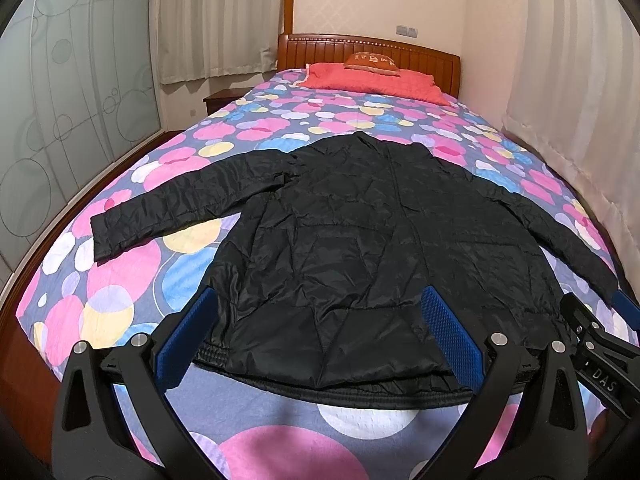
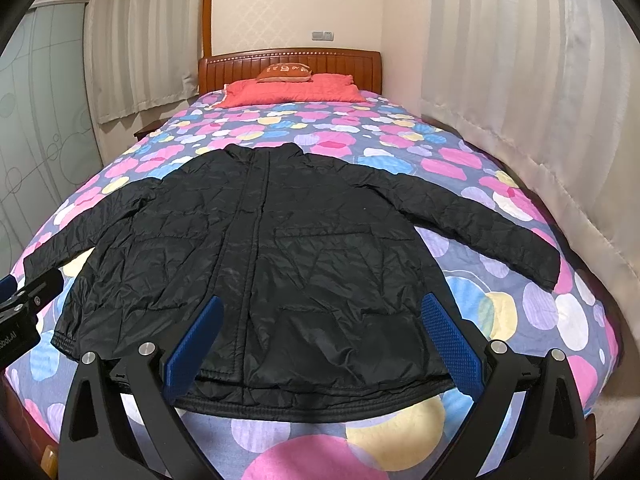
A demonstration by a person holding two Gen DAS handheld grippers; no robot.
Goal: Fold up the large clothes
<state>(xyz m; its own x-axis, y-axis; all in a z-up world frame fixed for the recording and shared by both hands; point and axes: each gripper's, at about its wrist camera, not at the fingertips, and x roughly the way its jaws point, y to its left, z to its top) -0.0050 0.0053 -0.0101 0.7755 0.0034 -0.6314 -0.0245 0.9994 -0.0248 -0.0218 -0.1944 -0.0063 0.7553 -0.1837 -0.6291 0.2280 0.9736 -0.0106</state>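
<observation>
Lying flat on the bed (image 1: 120, 280), the jacket (image 1: 360, 240) has pillows (image 1: 372, 80) at 12 o'clock; both claws, left (image 1: 320, 344) and right (image 2: 324, 344), gape wide, holding nothing.

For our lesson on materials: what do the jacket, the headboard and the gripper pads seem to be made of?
Black jacket: thin, slightly shiny quilted synthetic, probably nylon; it crinkles finely. Headboard: reddish varnished wood with ribbed slats. Gripper pads: blue, dimpled, likely rubber or plastic.

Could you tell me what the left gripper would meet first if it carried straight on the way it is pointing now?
Most likely the black jacket spread flat on the bed. The left gripper is open, with its fingers framing the jacket's hem. Depth is unclear, so the exact spot it would touch cannot be told.
</observation>
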